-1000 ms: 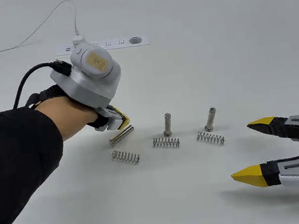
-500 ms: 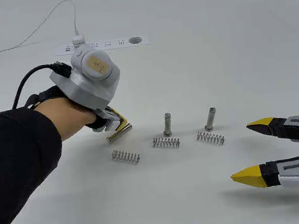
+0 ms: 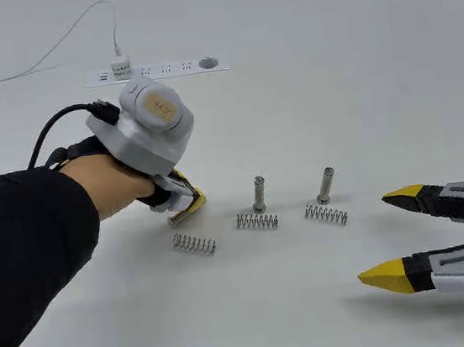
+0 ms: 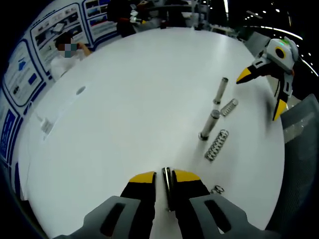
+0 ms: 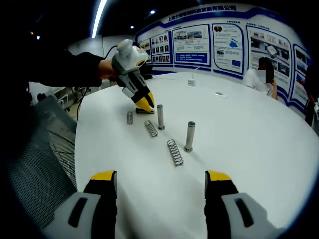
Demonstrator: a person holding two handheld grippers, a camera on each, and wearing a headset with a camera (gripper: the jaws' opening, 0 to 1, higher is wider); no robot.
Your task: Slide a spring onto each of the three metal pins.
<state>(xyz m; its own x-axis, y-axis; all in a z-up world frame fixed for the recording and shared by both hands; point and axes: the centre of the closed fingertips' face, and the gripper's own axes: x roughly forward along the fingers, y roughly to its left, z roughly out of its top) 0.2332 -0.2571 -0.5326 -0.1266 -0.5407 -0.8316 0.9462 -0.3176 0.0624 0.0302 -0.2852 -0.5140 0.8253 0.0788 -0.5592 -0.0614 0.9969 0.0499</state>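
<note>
Over the last second the left gripper has tipped lower and slid forward over the lying pin. Most of the pin used to show past the yellow tips; now only its end pokes out beneath them. In the left gripper view its jaws are drawn in close on that pin, which lies lengthwise between them on the counter. The right gripper has kept its place well to the right, jaws spread wide and holding nothing.

The counter is plain white. Blue-and-white posters line the wall behind it, and a person sits at its far side.

A black sleeve covers the near left of the counter. A power strip with a white cable lies at the back. The middle pin and the right pin stand upright. The left spring, middle spring and right spring each lie flat just in front of a pin.
</note>
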